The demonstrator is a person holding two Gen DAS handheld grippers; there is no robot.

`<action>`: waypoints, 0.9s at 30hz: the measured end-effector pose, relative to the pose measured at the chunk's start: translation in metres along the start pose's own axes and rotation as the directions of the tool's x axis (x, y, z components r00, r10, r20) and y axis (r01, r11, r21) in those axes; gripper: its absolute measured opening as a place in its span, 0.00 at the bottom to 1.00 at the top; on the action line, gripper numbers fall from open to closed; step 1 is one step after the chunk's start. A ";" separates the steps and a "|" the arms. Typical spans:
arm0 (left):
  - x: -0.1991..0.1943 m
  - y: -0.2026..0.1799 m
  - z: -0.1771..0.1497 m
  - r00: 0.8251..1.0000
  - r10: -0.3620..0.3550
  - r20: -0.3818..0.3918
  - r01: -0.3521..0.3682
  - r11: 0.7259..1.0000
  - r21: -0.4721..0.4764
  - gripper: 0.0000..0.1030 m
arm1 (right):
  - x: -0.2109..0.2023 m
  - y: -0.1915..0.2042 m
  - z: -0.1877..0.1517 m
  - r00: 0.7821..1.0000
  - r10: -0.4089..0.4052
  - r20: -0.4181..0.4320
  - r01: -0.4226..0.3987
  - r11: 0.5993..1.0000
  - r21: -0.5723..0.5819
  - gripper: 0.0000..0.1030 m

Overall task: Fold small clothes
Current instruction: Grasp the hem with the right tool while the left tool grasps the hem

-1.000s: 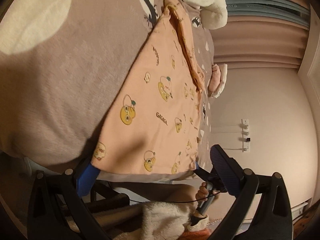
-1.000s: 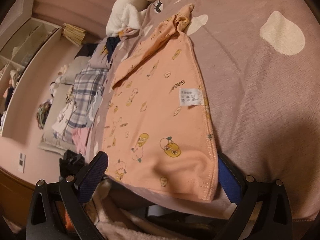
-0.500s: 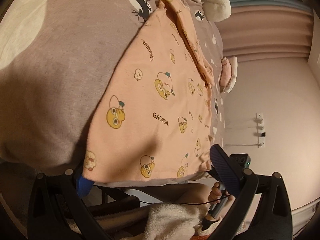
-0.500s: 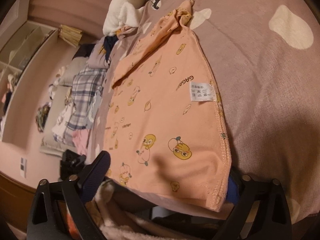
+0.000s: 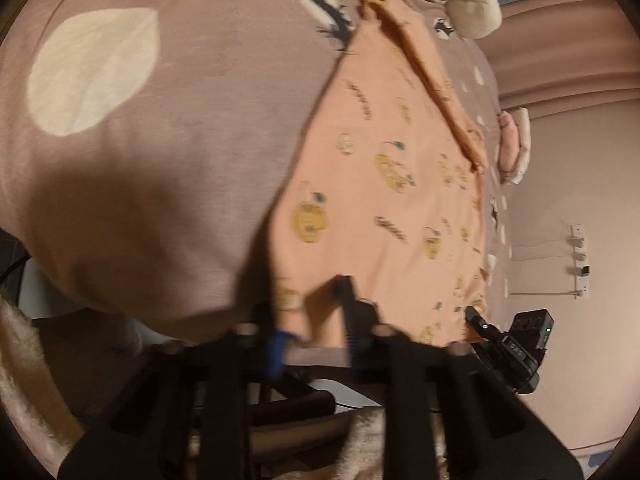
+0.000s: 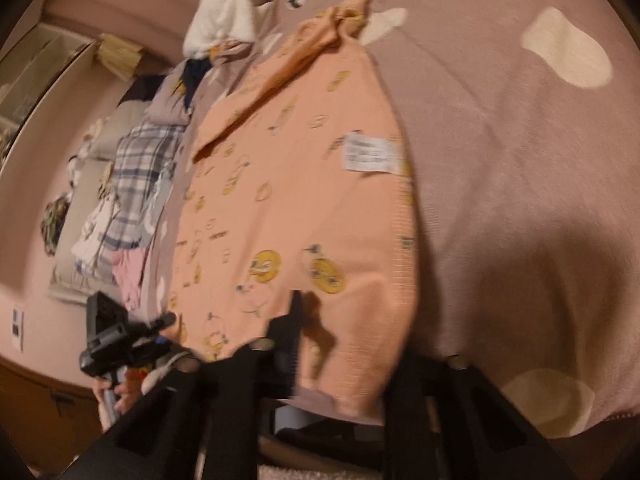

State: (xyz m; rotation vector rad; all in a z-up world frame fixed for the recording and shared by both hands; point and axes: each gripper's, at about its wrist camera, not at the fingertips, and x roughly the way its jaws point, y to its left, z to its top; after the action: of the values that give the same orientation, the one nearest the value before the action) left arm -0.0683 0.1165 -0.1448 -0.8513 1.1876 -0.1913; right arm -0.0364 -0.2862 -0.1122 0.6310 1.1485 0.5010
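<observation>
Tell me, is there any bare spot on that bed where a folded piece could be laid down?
Yes. The bedspread lies bare beside the peach garment on one side, and likewise past its labelled edge on the other. It is crowded beyond the garment: the white plush at the far end and the clothes pile alongside.

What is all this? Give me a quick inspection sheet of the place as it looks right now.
Surface: mauve bedspread with cream patches.
Job's things: peach printed garment lying flat, white care label showing.
Clutter: plaid clothes pile; white plush item.
Grippers: left gripper and right gripper have just been closing, each with the garment's near hem between its jaws.
Cables: thin wires at the wall sockets.
Surroundings: pink wall, curtains.
</observation>
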 end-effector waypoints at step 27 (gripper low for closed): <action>-0.040 -0.062 0.017 0.984 0.055 0.168 -0.072 0.993 0.094 0.03 | -0.028 0.033 0.016 0.991 0.043 0.124 -0.032 0.995 -0.091 0.06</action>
State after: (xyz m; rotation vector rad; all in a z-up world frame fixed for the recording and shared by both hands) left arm -0.0516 0.1039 -0.0725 -0.7268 1.0394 -0.1241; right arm -0.0325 -0.2843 -0.0662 0.5994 0.9911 0.5343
